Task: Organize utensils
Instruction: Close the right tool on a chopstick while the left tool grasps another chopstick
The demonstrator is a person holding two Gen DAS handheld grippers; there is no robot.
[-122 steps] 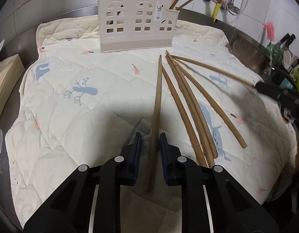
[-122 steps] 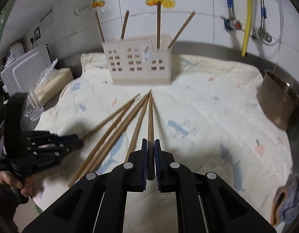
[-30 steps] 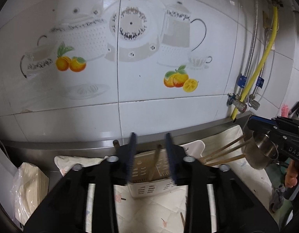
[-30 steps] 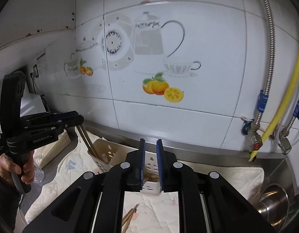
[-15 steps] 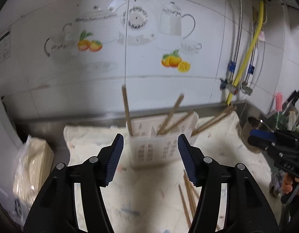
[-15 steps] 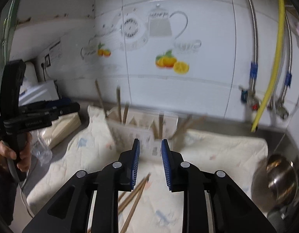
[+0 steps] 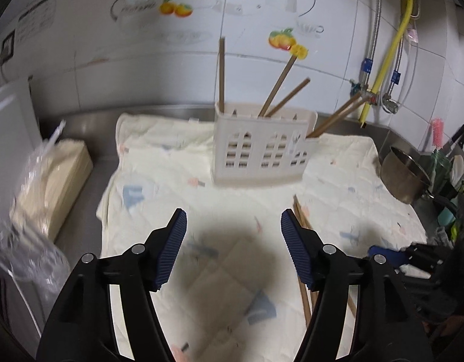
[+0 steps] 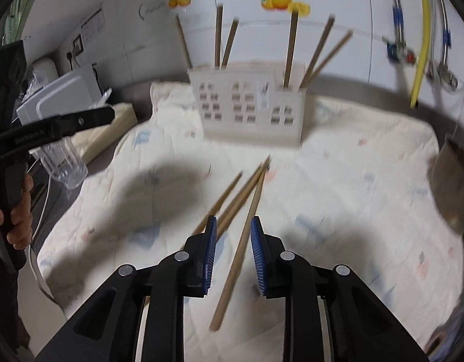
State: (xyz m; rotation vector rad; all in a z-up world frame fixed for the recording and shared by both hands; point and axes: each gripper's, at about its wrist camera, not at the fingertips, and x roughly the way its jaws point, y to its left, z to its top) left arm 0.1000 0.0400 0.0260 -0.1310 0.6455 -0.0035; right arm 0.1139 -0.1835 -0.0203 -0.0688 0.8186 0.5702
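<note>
1. The left gripper [image 7: 233, 249] is showing matte black plastic arms with angular, triangular cut-outs.
2. Its fingers [image 7: 168, 249] are wearing dark blue ribbed pads.
3. Round silver screws are sitting at the joints of each arm.
4. The right gripper [image 8: 232, 255] is showing the same black frame, blue ribbed pads and silver screws.
5. In the right wrist view, the left gripper's black handle is carrying small white lettering, too blurred to read.
6. The left hand [image 8: 16, 211] is showing bare skin, curled fingers and a dark sleeve.
</note>
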